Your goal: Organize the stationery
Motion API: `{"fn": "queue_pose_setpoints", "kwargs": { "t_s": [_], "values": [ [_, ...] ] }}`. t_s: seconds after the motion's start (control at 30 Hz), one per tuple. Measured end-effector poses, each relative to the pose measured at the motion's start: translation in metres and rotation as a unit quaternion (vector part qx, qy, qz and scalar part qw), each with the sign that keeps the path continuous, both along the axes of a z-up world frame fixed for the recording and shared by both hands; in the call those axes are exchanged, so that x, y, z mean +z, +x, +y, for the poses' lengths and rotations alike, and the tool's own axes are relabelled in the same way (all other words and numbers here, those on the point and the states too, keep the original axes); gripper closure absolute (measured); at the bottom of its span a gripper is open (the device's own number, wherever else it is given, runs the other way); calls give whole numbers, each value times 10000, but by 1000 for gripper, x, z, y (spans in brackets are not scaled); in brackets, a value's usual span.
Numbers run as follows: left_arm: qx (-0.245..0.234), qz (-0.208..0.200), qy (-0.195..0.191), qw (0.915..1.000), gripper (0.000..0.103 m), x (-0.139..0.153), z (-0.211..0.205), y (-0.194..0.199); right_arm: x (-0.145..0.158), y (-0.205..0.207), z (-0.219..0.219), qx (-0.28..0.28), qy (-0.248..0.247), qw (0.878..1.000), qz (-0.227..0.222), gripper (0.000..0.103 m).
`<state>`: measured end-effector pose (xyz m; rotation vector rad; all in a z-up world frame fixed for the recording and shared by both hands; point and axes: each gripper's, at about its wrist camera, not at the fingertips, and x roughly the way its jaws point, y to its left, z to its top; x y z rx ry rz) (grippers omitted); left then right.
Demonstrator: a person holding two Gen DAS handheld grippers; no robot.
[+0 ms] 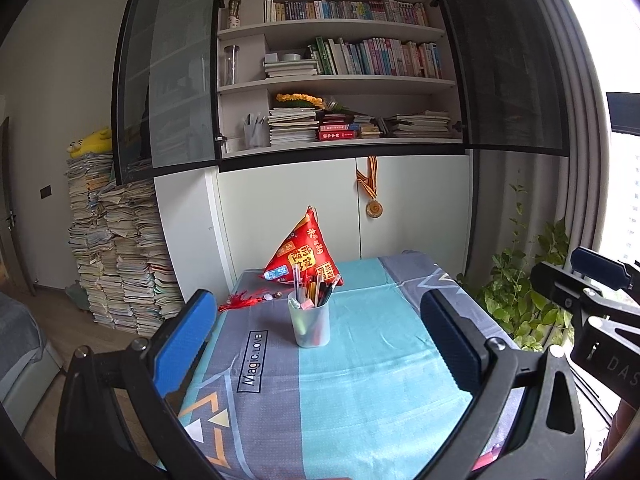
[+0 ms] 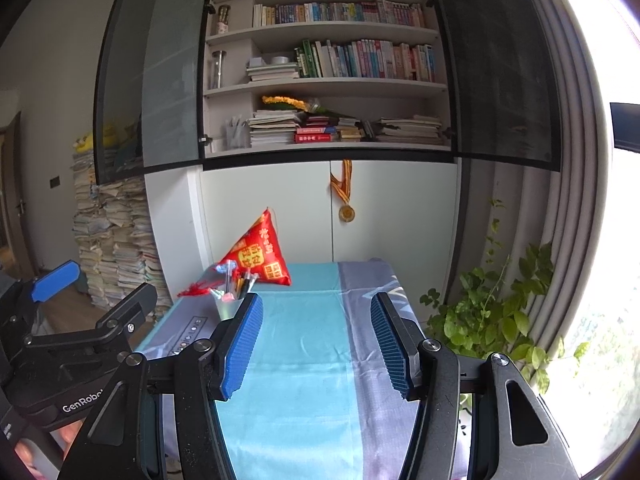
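The cup [image 1: 309,326] is standing upright on the cloth [image 1: 360,360], left of the table's middle, holding a crowd of pens [image 1: 316,286] and markers too tightly packed for you to count; nothing loose is lying on the cloth around it. Your left gripper [image 1: 320,340] is hovering with its jaws spread as wide as they go, the cup framed between them but well ahead, untouched. Your right gripper [image 2: 316,340] is hanging half-spread over bare cloth, gripping nothing, with the cup off beyond its left finger [image 2: 242,348]. You are judged to be at the end of a placing step, or at the finish, since one cup is gathering all visible stationery. The next move, if any, is calling for a look off-frame for stray items, or a straight advance of the left jaws around the cup. Counted: one cup, one red pouch [image 1: 306,252] behind it, one red tassel [image 1: 244,300] beside it, one medal [image 1: 375,209] on the cabinet door, one plant [image 1: 524,292] at the right.
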<state>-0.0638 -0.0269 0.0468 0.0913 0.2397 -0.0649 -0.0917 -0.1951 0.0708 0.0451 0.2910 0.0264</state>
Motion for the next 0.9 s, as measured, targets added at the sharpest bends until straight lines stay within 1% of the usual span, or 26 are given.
{"fn": "queue_pose_setpoints", "kwargs": {
  "t_s": [0.47,0.9],
  "values": [
    [4,22,65,10000,1,2,-4,-2,-1,-7,-4,21,33,10000,45,46],
    [-43,45,84,9999,1,3,-7,-2,0,-7,2,83,-25,9999,72,46]
  ]
}}
